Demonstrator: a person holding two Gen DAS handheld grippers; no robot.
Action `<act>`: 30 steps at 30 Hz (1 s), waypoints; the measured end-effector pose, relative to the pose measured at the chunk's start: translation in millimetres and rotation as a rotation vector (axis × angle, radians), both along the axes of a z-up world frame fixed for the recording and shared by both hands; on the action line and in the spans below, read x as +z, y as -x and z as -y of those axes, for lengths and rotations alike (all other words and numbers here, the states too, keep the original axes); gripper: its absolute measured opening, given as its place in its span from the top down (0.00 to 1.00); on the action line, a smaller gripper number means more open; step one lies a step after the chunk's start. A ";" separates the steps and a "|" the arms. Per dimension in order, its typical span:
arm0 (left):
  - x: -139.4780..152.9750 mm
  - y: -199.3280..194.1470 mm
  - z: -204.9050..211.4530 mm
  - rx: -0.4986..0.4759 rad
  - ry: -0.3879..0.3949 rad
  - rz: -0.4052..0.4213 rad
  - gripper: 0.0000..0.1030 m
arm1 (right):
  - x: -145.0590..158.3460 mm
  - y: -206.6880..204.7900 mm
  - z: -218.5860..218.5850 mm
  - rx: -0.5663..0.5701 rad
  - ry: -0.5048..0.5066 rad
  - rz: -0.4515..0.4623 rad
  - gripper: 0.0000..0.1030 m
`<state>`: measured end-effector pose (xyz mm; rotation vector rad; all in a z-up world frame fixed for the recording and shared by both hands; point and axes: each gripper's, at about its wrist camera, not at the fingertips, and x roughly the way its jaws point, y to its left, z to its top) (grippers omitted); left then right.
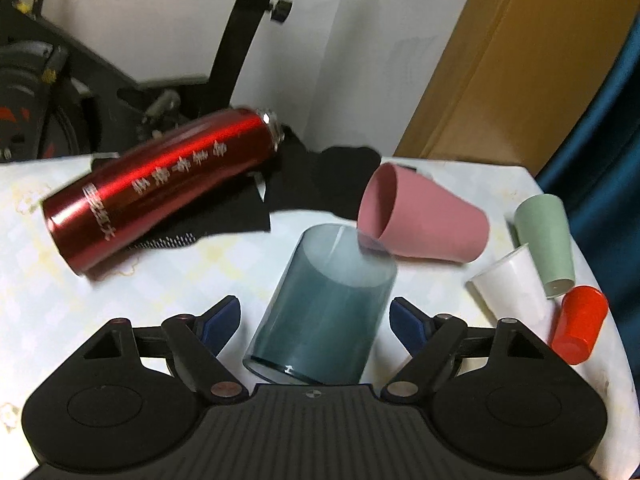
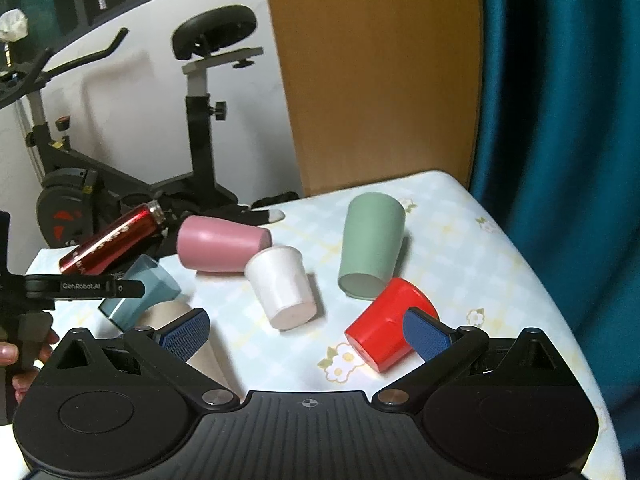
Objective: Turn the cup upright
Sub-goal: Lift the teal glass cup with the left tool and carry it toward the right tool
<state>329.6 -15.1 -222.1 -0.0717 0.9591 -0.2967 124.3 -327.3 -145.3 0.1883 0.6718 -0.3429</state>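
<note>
A translucent blue-grey cup (image 1: 324, 312) lies on its side between the open fingers of my left gripper (image 1: 316, 322), its mouth toward the camera; the pads stand apart from its walls. It also shows in the right wrist view (image 2: 140, 288), partly behind the left gripper's arm. A pink cup (image 1: 424, 216), a white cup (image 1: 508, 284), a green cup (image 1: 546, 240) and a red cup (image 1: 580, 328) all lie on their sides on the table. My right gripper (image 2: 306, 330) is open and empty, its right finger (image 2: 424, 338) in front of the red cup (image 2: 384, 328).
A red metal flask (image 1: 160, 188) lies on its side on a black cloth (image 1: 320, 184) at the back left. The table (image 1: 200, 272) has a pale flowered cover; its right edge is close to the cups. An exercise bike, a wooden panel and a blue curtain stand behind.
</note>
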 end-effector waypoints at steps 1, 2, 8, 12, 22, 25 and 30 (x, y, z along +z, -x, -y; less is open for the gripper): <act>-3.6 -3.8 -0.7 0.001 0.011 -0.013 0.20 | -1.4 -0.7 1.5 -0.002 -0.003 -0.003 0.01; -6.8 -6.0 -1.7 0.001 0.029 -0.024 0.20 | -2.6 -1.5 2.8 -0.003 -0.005 -0.005 0.01; -17.6 -13.5 1.2 -0.011 0.032 -0.052 0.21 | -6.6 -3.6 6.7 -0.008 -0.021 -0.012 0.01; -19.4 -14.2 3.8 -0.026 0.032 -0.053 0.23 | -6.1 -2.7 6.4 -0.007 -0.025 -0.011 0.01; -5.2 -0.2 -17.4 0.034 0.035 -0.069 0.25 | -3.7 1.5 2.1 -0.002 -0.046 -0.005 0.01; 7.1 8.2 -29.6 0.059 0.044 -0.049 0.25 | -1.1 4.0 -3.5 0.005 -0.043 -0.004 0.01; 33.2 23.4 -48.6 0.108 0.052 -0.011 0.25 | 6.3 11.8 -13.6 0.024 -0.048 0.005 0.01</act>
